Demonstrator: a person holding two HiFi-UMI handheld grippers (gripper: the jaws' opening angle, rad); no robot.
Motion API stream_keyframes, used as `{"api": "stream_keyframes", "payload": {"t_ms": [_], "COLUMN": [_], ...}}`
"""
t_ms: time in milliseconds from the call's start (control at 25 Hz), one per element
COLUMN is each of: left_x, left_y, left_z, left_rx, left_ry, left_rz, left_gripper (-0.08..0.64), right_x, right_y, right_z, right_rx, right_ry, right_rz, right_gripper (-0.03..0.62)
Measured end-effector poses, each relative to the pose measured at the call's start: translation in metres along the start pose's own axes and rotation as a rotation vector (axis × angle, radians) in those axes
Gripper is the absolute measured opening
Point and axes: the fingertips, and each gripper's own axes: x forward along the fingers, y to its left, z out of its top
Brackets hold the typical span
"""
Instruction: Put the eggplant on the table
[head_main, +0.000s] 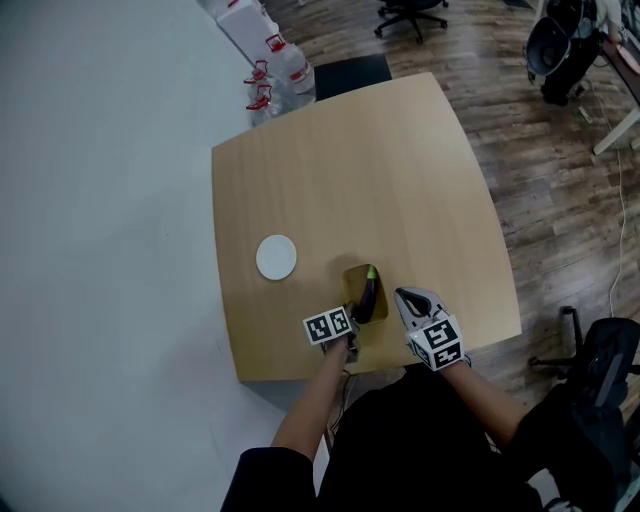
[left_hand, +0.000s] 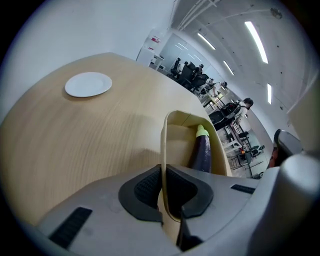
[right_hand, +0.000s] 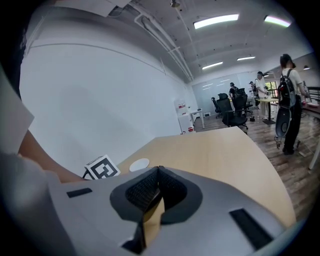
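Far left on the smooth pale wooden table (head_main: 350, 170) sits a round white plate (head_main: 276, 257), unused. My left gripper (head_main: 351, 314) is clamped on the thin rim of a tan, curved-walled bowl (left_hand: 164, 135), I judge to steady it while the eggplant comes out. The eggplant (left_hand: 202, 150), glossy dark purple with a green cap, leans inside the bowl, not yet on the table. Just beside it, my right gripper (head_main: 402, 296) has its ribbed black pads together, holding nothing.
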Motion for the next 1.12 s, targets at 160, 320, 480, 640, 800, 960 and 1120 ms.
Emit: {"api": "stream_keyframes", "payload": {"t_ms": [160,320,480,640,800,960,1120], "left_x": [0.018,0.029,0.041,0.046,0.046,0.040,0.026], "left_y": [0.007,0.013,0.014,0.012,0.010,0.006,-0.005], "left_z": [0.012,0.007,0.006,0.011,0.015,0.016,0.021], "left_rx": [-0.073,-0.030,-0.012,0.038,0.068,0.088,0.134], "left_ry": [-0.009,0.024,0.042,0.032,0.026,0.014,-0.029], "left_rz": [-0.009,0.042,0.071,0.092,0.084,0.071,0.046], "left_gripper": [0.021,0.021,0.021,0.021,0.023,0.067,0.109], "right_x": [0.006,0.002,0.002,0.004,0.006,0.000,-0.009], "right_y": [-0.020,-0.032,-0.044,-0.047,-0.045,-0.042,-0.038], "right_z": [0.000,0.002,-0.002,-0.006,-0.007,-0.005,-0.005], "right_rx": [0.021,0.039,0.019,-0.005,0.001,0.003,-0.010], "right_ry": [0.023,0.027,0.042,0.054,0.053,0.040,0.021], "right_rz": [-0.023,-0.045,-0.062,-0.060,-0.049,-0.047,-0.048], "right_gripper": [0.060,0.060,0.060,0.060,0.060,0.060,0.060]}}
